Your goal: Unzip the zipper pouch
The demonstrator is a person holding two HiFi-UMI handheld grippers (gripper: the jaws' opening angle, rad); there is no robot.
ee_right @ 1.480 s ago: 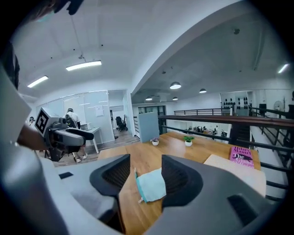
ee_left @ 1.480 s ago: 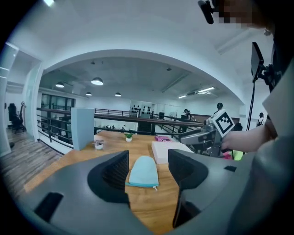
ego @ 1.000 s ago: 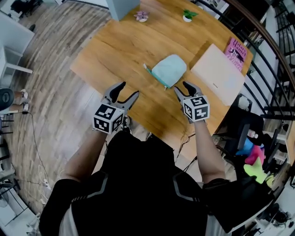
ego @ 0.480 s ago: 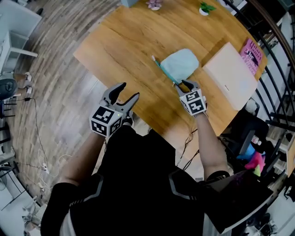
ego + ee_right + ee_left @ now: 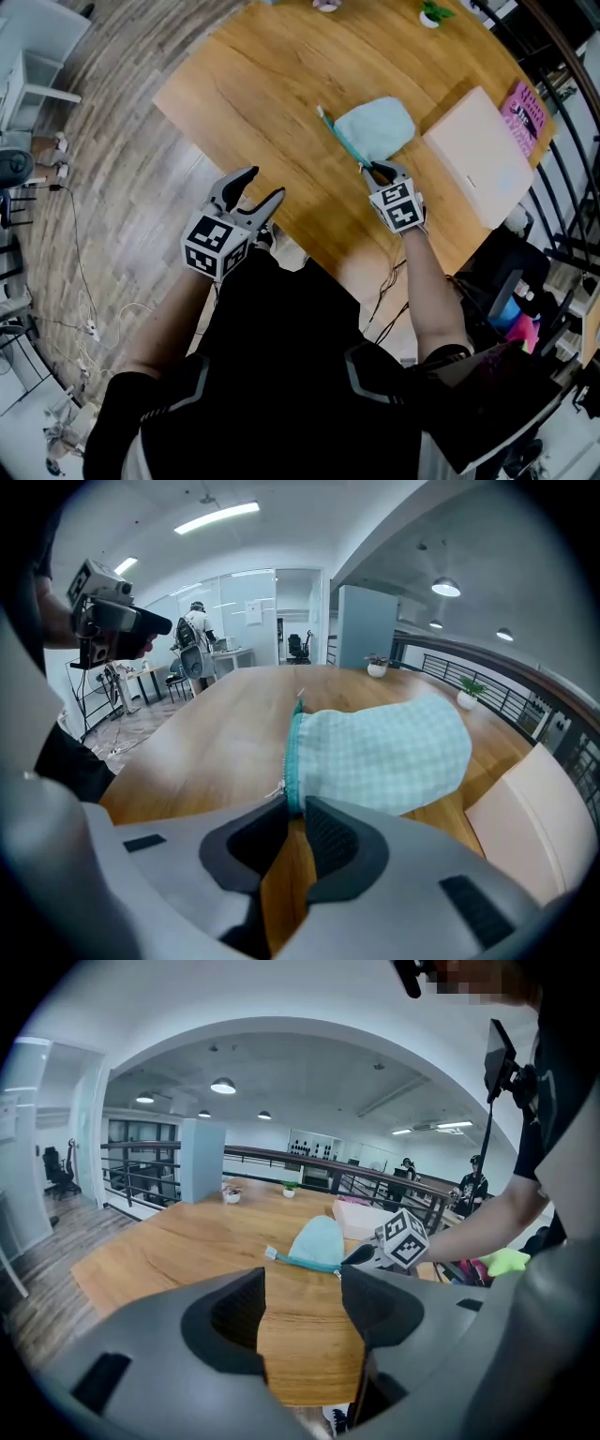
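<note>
The pale green checked zipper pouch [image 5: 378,128] lies on the wooden table [image 5: 272,84], its teal zipper edge facing left. My right gripper [image 5: 375,170] is at the pouch's near end. In the right gripper view the jaws have just been closing, and their tips [image 5: 292,806] pinch the near end of the teal zipper band of the pouch [image 5: 384,752]. A small white pull tab [image 5: 274,792] sticks out just left of them. My left gripper [image 5: 258,187] hangs open and empty at the table's near edge, well left of the pouch [image 5: 317,1241].
A closed pale pink laptop [image 5: 478,155] lies right of the pouch, with a pink book [image 5: 532,111] beyond it. Small potted plants [image 5: 431,14] stand at the far edge. A black railing runs along the right side.
My right gripper has moved forward and down to the pouch's near end and its jaws have narrowed onto the zipper band. The left gripper has hardly moved.
</note>
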